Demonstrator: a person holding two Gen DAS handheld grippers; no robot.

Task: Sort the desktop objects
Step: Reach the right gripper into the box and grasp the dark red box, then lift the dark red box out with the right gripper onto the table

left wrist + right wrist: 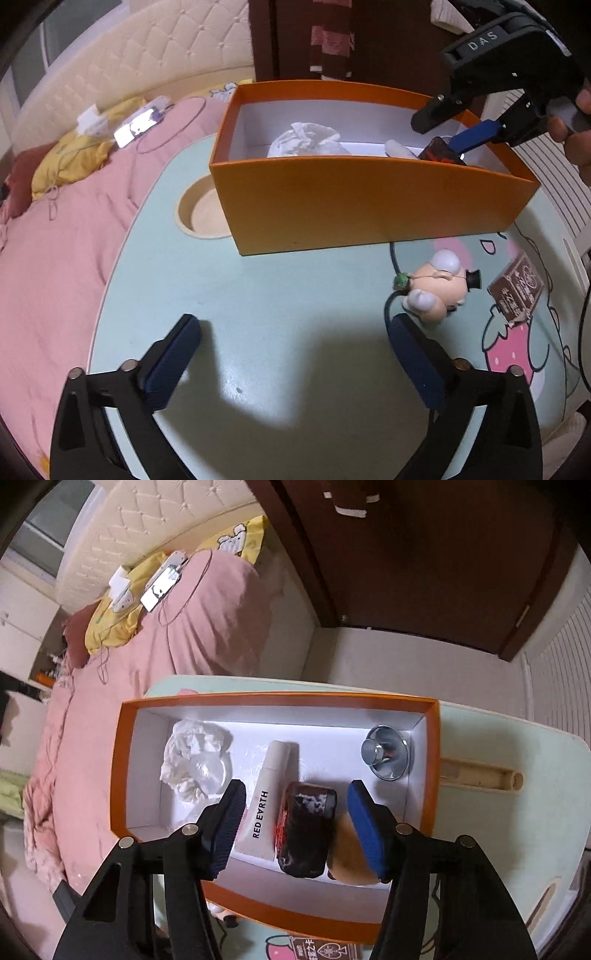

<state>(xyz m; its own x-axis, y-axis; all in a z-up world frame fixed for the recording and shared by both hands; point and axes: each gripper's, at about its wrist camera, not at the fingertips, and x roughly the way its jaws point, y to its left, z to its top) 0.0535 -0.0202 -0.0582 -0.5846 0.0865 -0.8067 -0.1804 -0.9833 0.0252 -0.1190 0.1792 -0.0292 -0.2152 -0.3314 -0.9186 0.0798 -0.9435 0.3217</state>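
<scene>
Four items in orange box [122, 760] w/ white lining.

My left wrist view sits low over the desk [280, 295], close in front of the orange box [369, 206], facing its long side. My right wrist view looks steeply down into that same box [122, 760] from just above. Both share the box and the bed [66, 240] beyond it.
</scene>
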